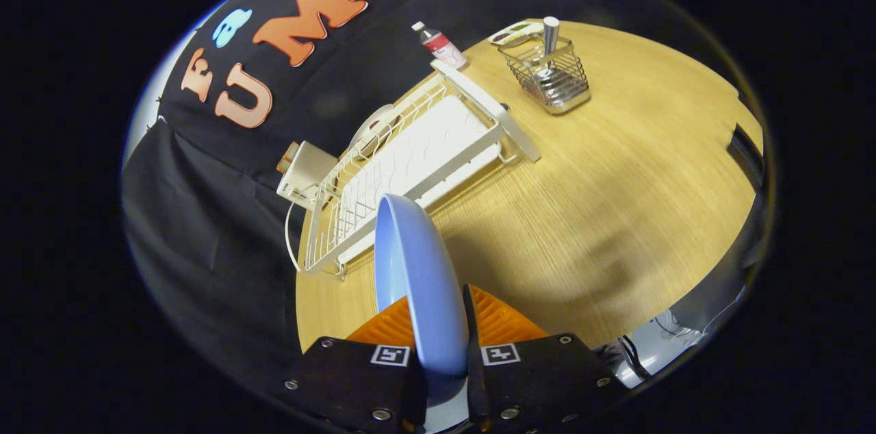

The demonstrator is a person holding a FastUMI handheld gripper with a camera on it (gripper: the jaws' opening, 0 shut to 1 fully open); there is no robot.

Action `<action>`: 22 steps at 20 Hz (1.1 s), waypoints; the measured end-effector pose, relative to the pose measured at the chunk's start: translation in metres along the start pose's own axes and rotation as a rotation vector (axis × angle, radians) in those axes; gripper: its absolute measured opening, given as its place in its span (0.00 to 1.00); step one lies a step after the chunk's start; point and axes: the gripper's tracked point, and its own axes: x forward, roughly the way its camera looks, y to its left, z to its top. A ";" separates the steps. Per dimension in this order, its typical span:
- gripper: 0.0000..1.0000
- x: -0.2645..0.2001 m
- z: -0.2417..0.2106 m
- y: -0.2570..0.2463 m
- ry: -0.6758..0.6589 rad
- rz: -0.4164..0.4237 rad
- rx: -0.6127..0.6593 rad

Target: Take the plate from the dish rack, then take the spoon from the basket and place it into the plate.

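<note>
A light blue plate point(417, 276) stands on edge between my two orange fingers point(499, 321), and the gripper point(438, 324) is shut on its rim. The plate hangs above the wooden table point(616, 201), just in front of the near end of the white wire dish rack point(404, 160). Beyond the rack's far end stands a wire basket point(551, 78) with a metal spoon point(549, 37) upright in it, handle up.
A small bottle with a red label point(438, 44) stands at the table's far edge beside the rack. A white box with a cable point(304, 174) sits behind the rack. A pale tray point(517, 31) lies behind the basket. Open wood stretches to the right of the rack.
</note>
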 end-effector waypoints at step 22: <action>0.79 -0.007 0.038 -0.064 -0.047 -0.104 -0.085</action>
